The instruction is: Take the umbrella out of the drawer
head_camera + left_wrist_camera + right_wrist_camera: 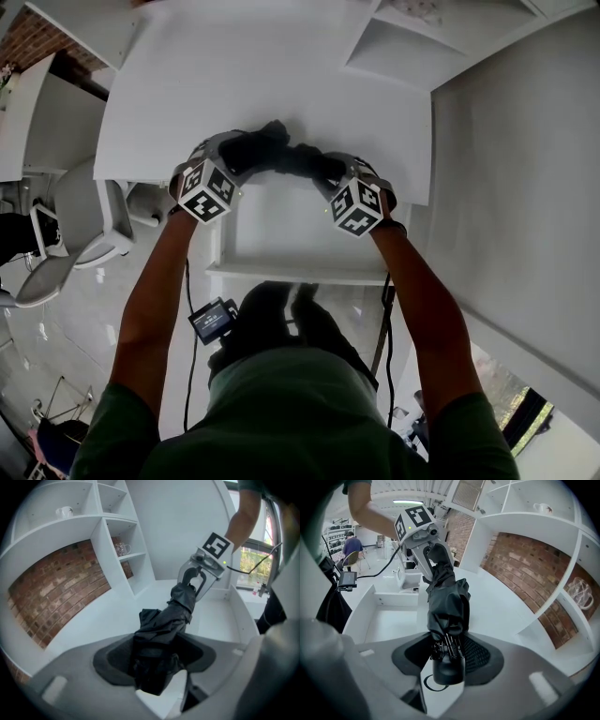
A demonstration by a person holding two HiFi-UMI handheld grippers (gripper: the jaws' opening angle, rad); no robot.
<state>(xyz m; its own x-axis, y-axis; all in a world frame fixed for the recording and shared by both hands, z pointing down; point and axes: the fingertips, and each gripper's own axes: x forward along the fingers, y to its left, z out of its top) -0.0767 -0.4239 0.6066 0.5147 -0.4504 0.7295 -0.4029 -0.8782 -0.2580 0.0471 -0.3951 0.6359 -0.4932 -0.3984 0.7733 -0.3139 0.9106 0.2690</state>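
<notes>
over the front edge of the white desk, i see the folded black umbrella slung crosswise between my two claws, with the open drawer showing just below it in the head view. the umbrella is off the drawer floor and carried only by the claws.

the left gripper has the bunched fabric end right between its jaws. they stand partly apart, only as far as the bundle's thickness lets them, and both sides press on the cloth. from there the umbrella runs away up to the other claw.

the right gripper bites the opposite end, where the metal rib tips and the rounded black cap sit in the gap. its jaws are likewise part-way apart and clamped on the umbrella, with the cap poking out toward the camera.

beyond the desk i make out a brick wall and white shelves.
</notes>
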